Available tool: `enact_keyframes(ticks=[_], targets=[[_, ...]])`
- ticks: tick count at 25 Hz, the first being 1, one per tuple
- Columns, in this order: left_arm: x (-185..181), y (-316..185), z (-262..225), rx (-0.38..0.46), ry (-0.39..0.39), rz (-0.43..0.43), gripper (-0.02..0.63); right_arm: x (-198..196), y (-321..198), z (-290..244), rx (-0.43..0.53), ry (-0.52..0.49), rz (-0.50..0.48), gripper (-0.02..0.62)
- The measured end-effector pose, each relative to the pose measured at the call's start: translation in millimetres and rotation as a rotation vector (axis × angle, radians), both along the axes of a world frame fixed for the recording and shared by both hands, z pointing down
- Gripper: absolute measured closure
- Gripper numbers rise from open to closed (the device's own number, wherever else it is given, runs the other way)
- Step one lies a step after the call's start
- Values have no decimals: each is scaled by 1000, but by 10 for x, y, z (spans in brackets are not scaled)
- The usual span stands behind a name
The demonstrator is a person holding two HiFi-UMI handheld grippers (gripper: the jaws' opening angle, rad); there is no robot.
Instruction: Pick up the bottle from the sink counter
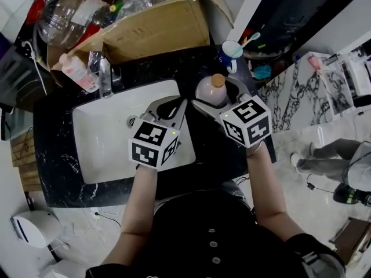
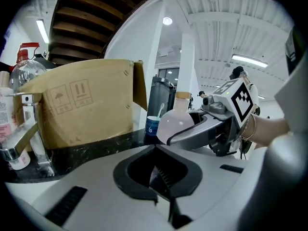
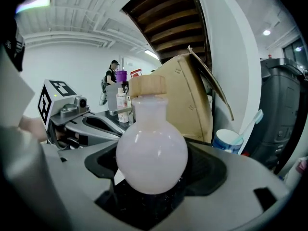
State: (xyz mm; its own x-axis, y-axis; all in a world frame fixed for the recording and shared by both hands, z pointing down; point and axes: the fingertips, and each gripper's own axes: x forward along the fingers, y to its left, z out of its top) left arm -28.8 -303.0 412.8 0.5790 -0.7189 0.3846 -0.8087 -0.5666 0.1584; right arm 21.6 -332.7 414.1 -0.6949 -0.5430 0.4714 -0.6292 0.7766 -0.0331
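Fingers (image 3: 226, 177) of the right gripper (image 1: 219, 97) seemingly clasp the bottle (image 3: 151, 158), forearm (image 1: 264, 184) outstretched; left gripper (image 2: 155, 150) closed, empty.

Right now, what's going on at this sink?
A person holds a tool in each hand over the sink counter. The right tool has its jaws closed around a round pink bottle with a cork stopper. The bottle looks to be sitting on the dark counter, not clearly lifted yet. The left tool is shut and empty, held above the white sink.
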Motion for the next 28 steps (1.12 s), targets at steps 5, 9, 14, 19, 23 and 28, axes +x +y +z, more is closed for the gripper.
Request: enact_keyframes(ticks=[5,9,14,19,23,28], targets=[[-7,40,-154,27,-2,0,589,43,62,-243,43,-29,-8,198],[-32,67,-324,67,-6,-3,589,92,129,-382,74,-43,-12,198],[-53,110,-505,108,3,-10,589,130,231,-515,109,-53,-19,198],[-16,168,-569,120,-1,0,589,146,339,-610,134,-67,-35,198],[55,229,-574,120,-7,24,589,170,413,-647,146,-67,-37,198],[144,306,-504,107,-15,59,589,206,517,-640,144,-62,-32,198]])
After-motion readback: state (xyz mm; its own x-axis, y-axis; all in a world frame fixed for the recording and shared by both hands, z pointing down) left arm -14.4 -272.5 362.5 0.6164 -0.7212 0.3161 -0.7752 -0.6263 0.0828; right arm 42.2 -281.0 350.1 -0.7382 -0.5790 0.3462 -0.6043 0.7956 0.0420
